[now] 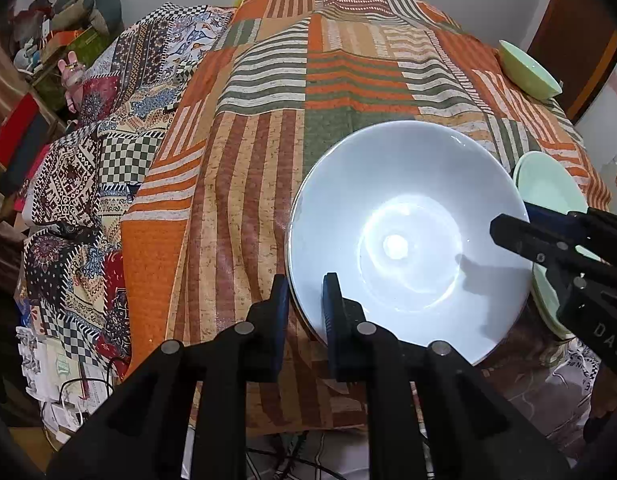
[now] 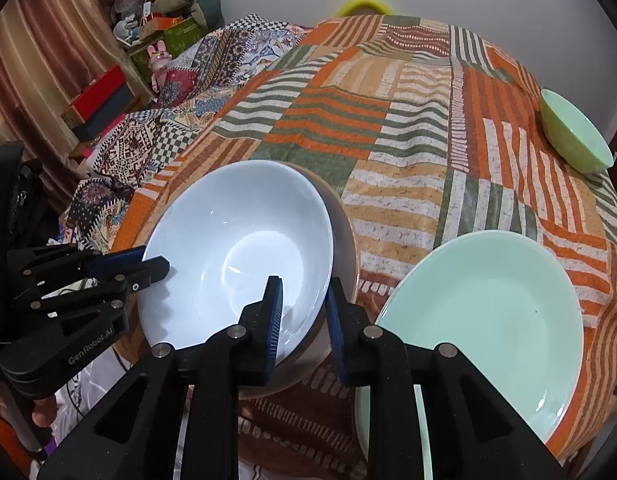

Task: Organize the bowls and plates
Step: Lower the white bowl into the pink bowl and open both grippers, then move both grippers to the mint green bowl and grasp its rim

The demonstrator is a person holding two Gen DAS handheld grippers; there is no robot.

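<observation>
Both black grippers, left gripper (image 1: 306, 292) and right gripper (image 2: 304, 296), pinch the smooth, shiny white bowl's (image 2: 236, 248) round rim, lower middle.

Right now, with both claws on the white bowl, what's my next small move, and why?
Probably open both claws and let go. The white bowl already looks nested in the brown bowl, whose rim shows around its far side. The left claw and right claw straddle the rim on opposite sides, so nothing seems left to carry.
</observation>
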